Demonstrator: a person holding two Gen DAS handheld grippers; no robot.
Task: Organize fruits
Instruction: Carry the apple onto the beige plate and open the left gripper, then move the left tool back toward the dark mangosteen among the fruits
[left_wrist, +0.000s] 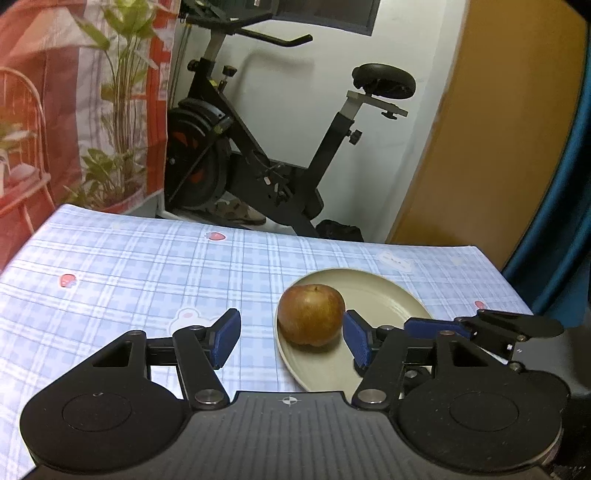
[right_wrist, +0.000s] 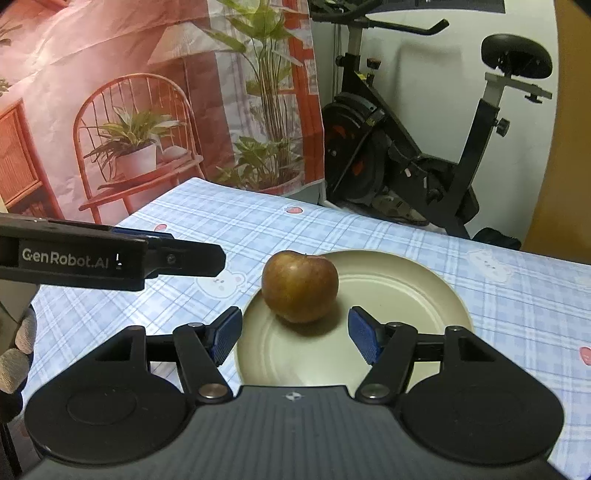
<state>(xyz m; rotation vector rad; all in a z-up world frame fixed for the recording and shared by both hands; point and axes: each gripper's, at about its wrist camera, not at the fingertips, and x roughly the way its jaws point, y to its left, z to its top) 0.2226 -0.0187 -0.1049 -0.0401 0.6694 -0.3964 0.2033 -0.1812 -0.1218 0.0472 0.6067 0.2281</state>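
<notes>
A brownish-red apple (left_wrist: 311, 315) rests on the left part of a cream plate (left_wrist: 376, 295), on a blue checked tablecloth. My left gripper (left_wrist: 291, 339) is open, its blue pads either side of the apple's near face without touching it. In the right wrist view the apple (right_wrist: 300, 286) sits at the plate's (right_wrist: 406, 295) far left rim, just beyond my right gripper (right_wrist: 294, 338), which is open with only bare plate between its fingers. The right gripper (left_wrist: 417, 325) reaches over the plate from the right. The left gripper (right_wrist: 199, 258) comes in from the left, short of the apple.
An exercise bike (left_wrist: 258, 147) stands behind the table's far edge (left_wrist: 258, 230). A printed backdrop of plants and a chair (right_wrist: 147, 129) hangs at the left. An orange panel (left_wrist: 498, 129) is on the right. A gloved hand (right_wrist: 14, 350) shows at the left edge.
</notes>
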